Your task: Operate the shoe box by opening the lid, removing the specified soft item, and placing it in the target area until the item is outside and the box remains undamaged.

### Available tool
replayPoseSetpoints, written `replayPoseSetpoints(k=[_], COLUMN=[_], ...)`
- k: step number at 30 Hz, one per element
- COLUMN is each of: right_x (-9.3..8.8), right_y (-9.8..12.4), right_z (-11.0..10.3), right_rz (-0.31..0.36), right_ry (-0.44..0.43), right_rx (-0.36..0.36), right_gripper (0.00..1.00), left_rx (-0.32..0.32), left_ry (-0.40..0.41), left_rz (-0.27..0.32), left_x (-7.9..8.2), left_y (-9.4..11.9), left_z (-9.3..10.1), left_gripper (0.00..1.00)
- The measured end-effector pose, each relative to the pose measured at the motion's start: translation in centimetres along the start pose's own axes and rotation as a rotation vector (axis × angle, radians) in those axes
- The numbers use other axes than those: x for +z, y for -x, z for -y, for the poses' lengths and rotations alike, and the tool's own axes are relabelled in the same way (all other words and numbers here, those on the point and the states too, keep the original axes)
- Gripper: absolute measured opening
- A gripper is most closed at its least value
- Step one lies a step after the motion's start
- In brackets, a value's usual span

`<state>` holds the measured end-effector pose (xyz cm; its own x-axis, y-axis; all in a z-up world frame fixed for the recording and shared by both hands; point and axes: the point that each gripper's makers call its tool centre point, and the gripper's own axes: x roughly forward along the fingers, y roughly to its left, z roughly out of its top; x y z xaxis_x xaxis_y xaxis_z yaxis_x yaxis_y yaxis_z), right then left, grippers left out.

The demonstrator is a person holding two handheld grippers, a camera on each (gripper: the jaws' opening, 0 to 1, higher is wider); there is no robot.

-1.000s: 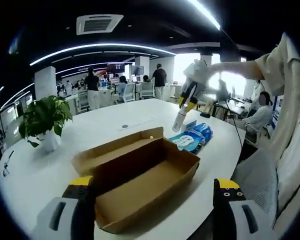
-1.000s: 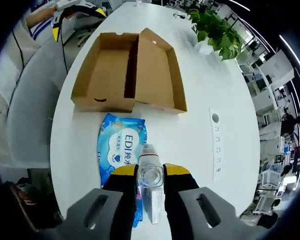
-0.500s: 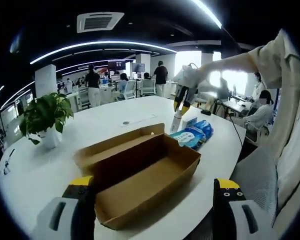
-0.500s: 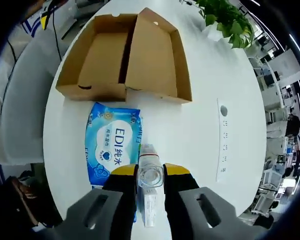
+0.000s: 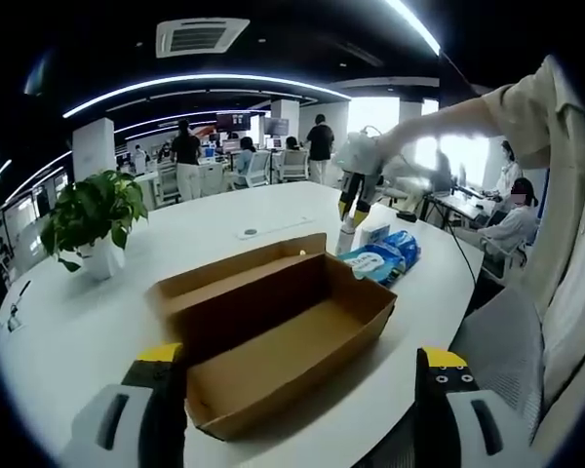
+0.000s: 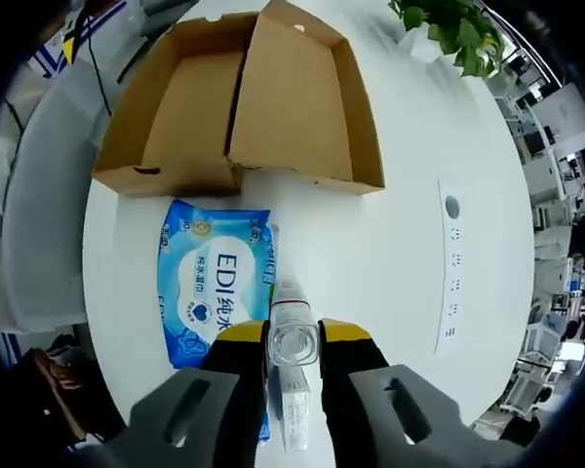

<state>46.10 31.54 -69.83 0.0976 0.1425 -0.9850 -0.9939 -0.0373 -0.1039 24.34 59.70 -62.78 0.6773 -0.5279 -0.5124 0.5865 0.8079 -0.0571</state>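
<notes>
Box (image 6: 244, 107) lies open and bare on the tabletop (image 6: 409, 263), wipes pack (image 6: 214, 283) outside, just beside it. Right gripper (image 6: 293, 343) has its jaws clamped on a bottle (image 6: 292, 327) above the pack; setting it down looks next. Left gripper (image 5: 297, 375) hangs wide open, holding nothing.

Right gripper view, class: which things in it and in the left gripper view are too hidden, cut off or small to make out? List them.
- Bottle, right gripper view: seen end-on between the right gripper jaws, its body hidden.
- Small white box, right gripper view: mostly covered by the jaws.
- Blue wipes pack, right gripper view: lower end covered by a jaw; fine print too small.
- Shoe box, left gripper view: near inner wall hidden.
</notes>
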Motion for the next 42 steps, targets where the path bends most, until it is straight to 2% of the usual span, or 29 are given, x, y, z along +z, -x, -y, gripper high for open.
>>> replayPoseSetpoints(k=[2, 4, 7, 13, 21, 25, 30, 35, 39, 42], right_x=[0.1, 0.7, 0.9, 0.6, 1.1, 1.4, 2.1, 3.6, 4.4, 5.1], right_y=[-0.2, -0.2, -0.4, -1.0, -0.7, -0.2, 0.5, 1.3, 1.3, 1.0], right_z=[0.3, 0.4, 0.6, 0.6, 1.0, 1.2, 1.5, 2.4, 3.1, 3.6], right_rz=[-0.002, 0.024, 0.018, 0.005, 0.033, 0.049, 0.085, 0.148, 0.170, 0.186], right_ry=[0.008, -0.021, -0.035, 0.003, 0.006, -0.008, -0.030, -0.113, -0.154, -0.207], right_rx=[-0.006, 0.005, 0.012, 0.010, -0.004, -0.016, -0.034, -0.063, -0.080, -0.090], right_gripper=[0.17, 0.17, 0.17, 0.18, 0.19, 0.23, 0.26, 0.27, 0.26, 0.24], left_rx=[0.000, 0.001, 0.008, 0.020, 0.033, 0.062, 0.125, 0.192, 0.225, 0.246], left_ry=[0.004, 0.008, 0.015, 0.026, 0.037, 0.044, 0.050, 0.078, 0.085, 0.109], left_rz=[-0.005, -0.009, -0.014, -0.022, -0.039, -0.040, -0.041, -0.051, -0.064, -0.078], left_x=[-0.2, -0.3, -0.5, -0.7, -1.2, -1.3, -1.4, -1.8, -2.2, -2.7], left_y=[0.0, -0.1, -0.2, -0.2, -0.5, -0.5, -0.3, -0.2, -0.2, -0.3], left_z=[0.1, 0.0, -0.1, -0.4, -0.9, -1.7, -3.2, -5.0, -6.1, -6.9], left_gripper=[0.99, 0.99, 0.99, 0.98, 0.97, 0.94, 0.81, 0.71, 0.58, 0.54])
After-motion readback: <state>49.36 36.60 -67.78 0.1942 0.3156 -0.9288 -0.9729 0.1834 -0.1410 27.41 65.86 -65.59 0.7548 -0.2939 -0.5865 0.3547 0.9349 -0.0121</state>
